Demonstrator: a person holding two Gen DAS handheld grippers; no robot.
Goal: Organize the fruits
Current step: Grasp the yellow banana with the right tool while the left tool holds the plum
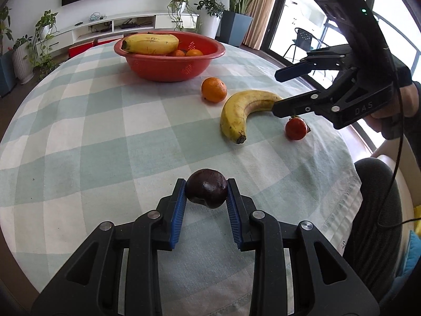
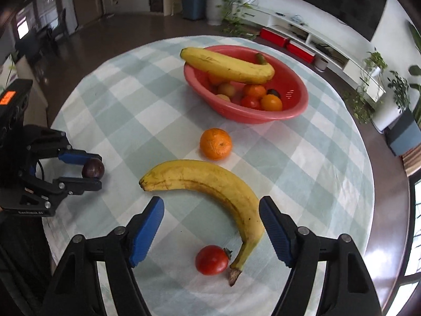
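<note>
Left wrist view shows our left gripper point(image 1: 206, 192) squeezing a dark plum point(image 1: 207, 191) above the table point(image 1: 92, 131). Our right gripper point(image 2: 211, 227) hangs wide over the banana point(image 2: 210, 184), pointing down.

Your left gripper point(image 1: 206, 193) is a black plastic frame with silver round screws at the joints and ribbed blue pads point(image 1: 178, 212) inside its two fingers. Your right gripper point(image 2: 211, 230) is built the same way, with pale "DAS" lettering on its side, a black box with a small green light on top, and a thin black cable point(image 1: 398, 142) trailing from it. You wear dark grey trousers point(image 1: 376, 210).
</note>
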